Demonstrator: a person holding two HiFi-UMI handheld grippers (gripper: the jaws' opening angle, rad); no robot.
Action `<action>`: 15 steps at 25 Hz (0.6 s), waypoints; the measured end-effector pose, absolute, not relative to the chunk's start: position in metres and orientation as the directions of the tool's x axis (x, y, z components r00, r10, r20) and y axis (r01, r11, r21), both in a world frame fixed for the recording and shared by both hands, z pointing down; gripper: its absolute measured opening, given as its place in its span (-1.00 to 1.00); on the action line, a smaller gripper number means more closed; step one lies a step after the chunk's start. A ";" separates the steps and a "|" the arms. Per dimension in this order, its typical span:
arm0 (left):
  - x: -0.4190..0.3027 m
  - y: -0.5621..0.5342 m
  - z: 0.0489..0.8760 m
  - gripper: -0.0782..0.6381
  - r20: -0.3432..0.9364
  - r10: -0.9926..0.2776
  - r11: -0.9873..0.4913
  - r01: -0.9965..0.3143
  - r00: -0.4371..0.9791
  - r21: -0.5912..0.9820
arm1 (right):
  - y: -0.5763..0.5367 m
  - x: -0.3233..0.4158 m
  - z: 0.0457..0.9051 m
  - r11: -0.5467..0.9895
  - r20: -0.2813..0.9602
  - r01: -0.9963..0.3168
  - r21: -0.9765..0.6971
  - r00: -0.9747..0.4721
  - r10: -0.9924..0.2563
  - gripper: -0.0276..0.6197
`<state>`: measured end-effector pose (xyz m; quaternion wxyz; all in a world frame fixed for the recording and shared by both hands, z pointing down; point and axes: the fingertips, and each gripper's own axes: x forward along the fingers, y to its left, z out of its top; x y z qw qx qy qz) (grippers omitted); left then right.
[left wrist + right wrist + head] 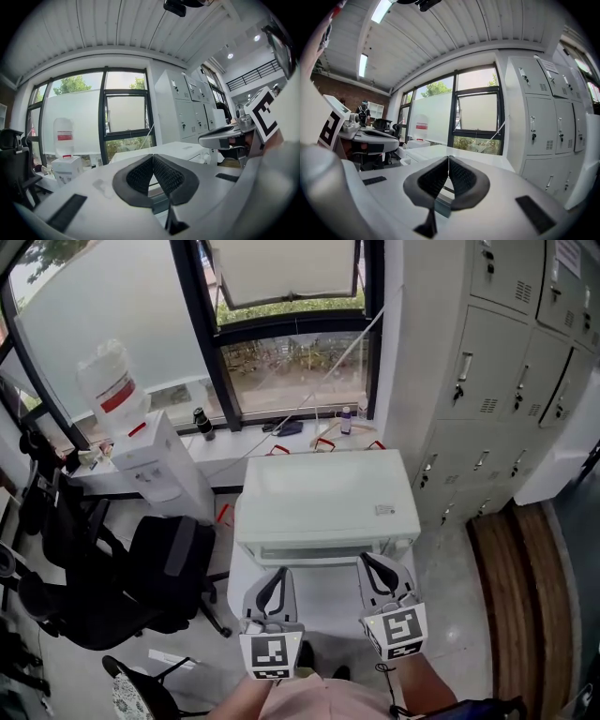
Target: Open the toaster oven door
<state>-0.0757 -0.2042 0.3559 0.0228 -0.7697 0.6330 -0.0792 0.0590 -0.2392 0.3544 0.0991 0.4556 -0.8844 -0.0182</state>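
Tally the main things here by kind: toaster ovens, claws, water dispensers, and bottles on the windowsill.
Toaster oven: 1
Claws: 2, left claw and right claw, both shut
Water dispenser: 1
Windowsill bottles: 2, dark bottle and small bottle
Total: 6

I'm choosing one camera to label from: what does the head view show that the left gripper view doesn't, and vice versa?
Head view only: the floor and the whole top of the oven. Left gripper view only: the ceiling, and the left gripper shut with nothing between. Both: oven, water dispenser, lockers, window, right gripper.
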 end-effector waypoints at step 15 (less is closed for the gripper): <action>-0.085 -0.234 0.399 -0.74 0.182 -0.960 -0.230 -0.970 0.213 -0.075 | -0.253 0.041 0.413 0.684 0.354 -0.702 0.197 -0.600 -0.717 -0.43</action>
